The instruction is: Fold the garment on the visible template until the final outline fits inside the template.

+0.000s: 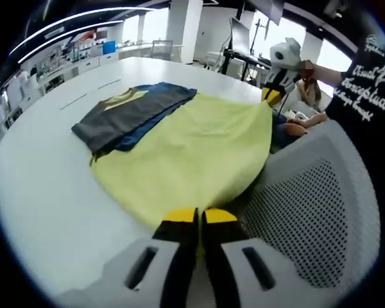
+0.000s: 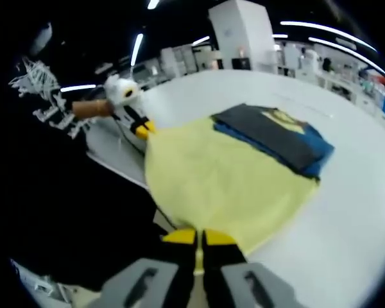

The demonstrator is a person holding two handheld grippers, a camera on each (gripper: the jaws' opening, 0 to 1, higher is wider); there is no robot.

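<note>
A yellow cloth [image 1: 192, 147] lies spread over the near part of the white table [image 1: 45, 192], its near edge hanging past the table's rim. My left gripper [image 1: 199, 221] is shut on that near edge. My right gripper [image 1: 273, 95] pinches the cloth's far right corner. In the right gripper view the yellow cloth [image 2: 224, 179] runs up from my right gripper [image 2: 199, 240], which is shut on it, and my left gripper [image 2: 143, 128] grips the other corner. A folded dark grey and blue garment [image 1: 131, 112] with a yellow print rests on the cloth's far edge, also the folded garment [image 2: 276, 138].
A grey mesh chair back [image 1: 321, 212] stands close on the right of the left gripper view. A person in a black shirt with white lettering [image 1: 369, 96] is beside the table. Desks, monitors and shelves fill the room behind.
</note>
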